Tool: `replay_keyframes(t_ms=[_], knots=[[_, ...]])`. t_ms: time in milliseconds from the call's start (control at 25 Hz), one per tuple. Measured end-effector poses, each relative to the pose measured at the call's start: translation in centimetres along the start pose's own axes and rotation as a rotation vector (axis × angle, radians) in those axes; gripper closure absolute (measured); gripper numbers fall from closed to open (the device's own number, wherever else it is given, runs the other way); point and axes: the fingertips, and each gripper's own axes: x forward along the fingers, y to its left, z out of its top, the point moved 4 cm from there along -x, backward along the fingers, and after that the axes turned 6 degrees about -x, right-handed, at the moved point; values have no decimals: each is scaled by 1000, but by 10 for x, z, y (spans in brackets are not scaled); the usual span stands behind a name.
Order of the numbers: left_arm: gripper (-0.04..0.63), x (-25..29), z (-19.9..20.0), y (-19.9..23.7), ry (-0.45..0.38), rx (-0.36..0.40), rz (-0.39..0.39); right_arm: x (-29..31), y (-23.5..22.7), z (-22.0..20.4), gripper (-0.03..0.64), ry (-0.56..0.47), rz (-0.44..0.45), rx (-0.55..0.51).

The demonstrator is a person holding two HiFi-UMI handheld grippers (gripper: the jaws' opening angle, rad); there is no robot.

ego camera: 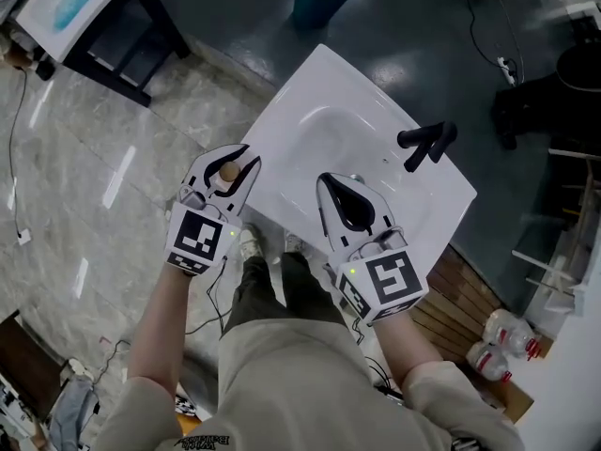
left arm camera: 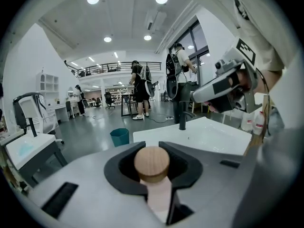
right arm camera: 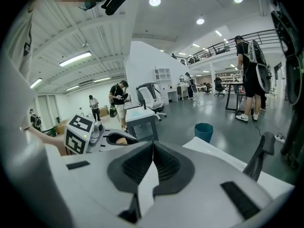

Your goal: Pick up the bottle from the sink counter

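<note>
Wooden domed cap (left arm camera: 152, 163) on smooth pink bottle (left arm camera: 159, 196), clamped in left gripper (ego camera: 228, 158); right gripper (ego camera: 327, 181) pressed closed, ribbed pads empty; glossy white sink (ego camera: 310, 130) beyond.

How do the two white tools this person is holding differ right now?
The left tool grips a pale bottle with a round wooden cap; the right tool holds nothing. The left tool's jaws stand a little apart around the bottle, just below its cap, while the right tool's jaws are shut together. Both tools are white with black jaw linings.
</note>
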Motion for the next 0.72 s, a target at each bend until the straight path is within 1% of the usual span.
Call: replay_keyframes(t_ms=[120, 480, 720], knots=[[511, -16, 29, 5, -18, 2, 19, -9, -3, 25, 620, -50, -11, -20], [512, -83, 112, 2, -83, 47, 64, -58, -1, 101, 620, -187, -48, -99], [511, -128, 149, -5, -116, 47, 104, -93, 7, 134, 620, -259, -57, -119]])
